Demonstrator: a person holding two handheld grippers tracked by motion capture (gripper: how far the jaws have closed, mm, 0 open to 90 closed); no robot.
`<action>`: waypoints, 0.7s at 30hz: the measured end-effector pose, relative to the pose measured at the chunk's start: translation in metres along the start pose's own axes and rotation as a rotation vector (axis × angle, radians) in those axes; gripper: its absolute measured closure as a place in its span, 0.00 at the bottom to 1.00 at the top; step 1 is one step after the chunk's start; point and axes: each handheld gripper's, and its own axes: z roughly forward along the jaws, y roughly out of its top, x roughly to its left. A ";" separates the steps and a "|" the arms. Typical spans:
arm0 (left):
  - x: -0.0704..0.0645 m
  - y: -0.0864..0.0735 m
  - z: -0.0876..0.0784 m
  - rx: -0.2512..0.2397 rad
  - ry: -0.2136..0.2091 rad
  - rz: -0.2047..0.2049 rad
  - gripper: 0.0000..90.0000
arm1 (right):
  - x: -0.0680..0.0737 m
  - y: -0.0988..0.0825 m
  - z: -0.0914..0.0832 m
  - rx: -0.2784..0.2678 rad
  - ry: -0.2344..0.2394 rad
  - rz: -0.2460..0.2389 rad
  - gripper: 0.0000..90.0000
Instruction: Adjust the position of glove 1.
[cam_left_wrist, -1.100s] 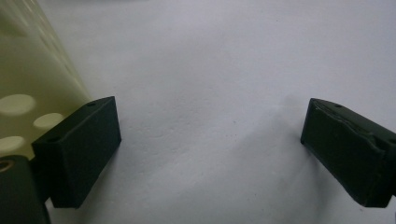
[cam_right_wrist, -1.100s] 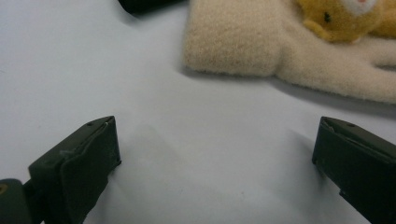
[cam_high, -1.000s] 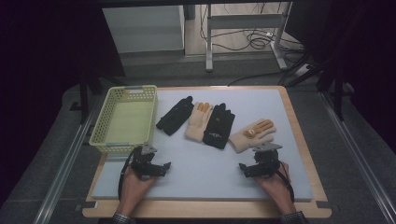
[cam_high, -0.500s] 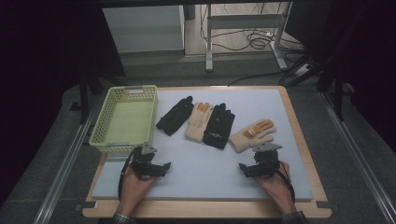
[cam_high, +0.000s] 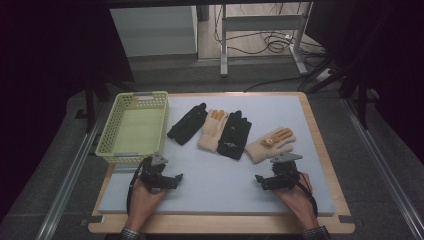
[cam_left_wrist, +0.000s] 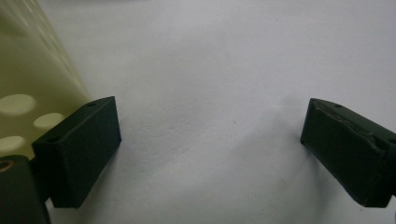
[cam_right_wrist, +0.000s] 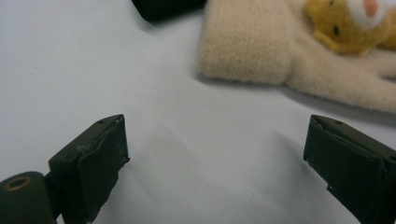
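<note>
Several gloves lie in a row on the pale mat (cam_high: 210, 175): a black glove (cam_high: 187, 124), a cream glove with orange fingertips (cam_high: 212, 129), a second black glove (cam_high: 234, 134) and a cream and orange glove (cam_high: 270, 144). My left gripper (cam_high: 175, 180) rests on the mat near the front left, open and empty, jaws wide apart in the left gripper view (cam_left_wrist: 210, 140). My right gripper (cam_high: 260, 181) rests at the front right, open and empty (cam_right_wrist: 215, 158). The cream and orange glove (cam_right_wrist: 299, 51) lies just beyond its jaws.
A yellow-green plastic basket (cam_high: 112, 147) stands at the mat's left edge, close beside my left gripper; its wall (cam_left_wrist: 28, 93) shows at the left of the left gripper view. A wooden table rim (cam_high: 325, 150) frames the mat. Cables and a metal frame lie on the floor beyond.
</note>
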 end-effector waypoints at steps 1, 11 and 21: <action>0.000 0.000 0.000 0.000 0.000 0.000 0.05 | 0.001 0.002 -0.002 -0.010 0.001 -0.014 0.07; 0.000 0.000 0.000 0.000 0.000 0.000 0.05 | 0.008 0.021 -0.004 -0.059 0.046 -0.040 0.13; 0.000 0.000 0.000 0.000 0.000 0.000 0.05 | 0.015 0.057 0.017 -0.083 0.142 -0.055 0.30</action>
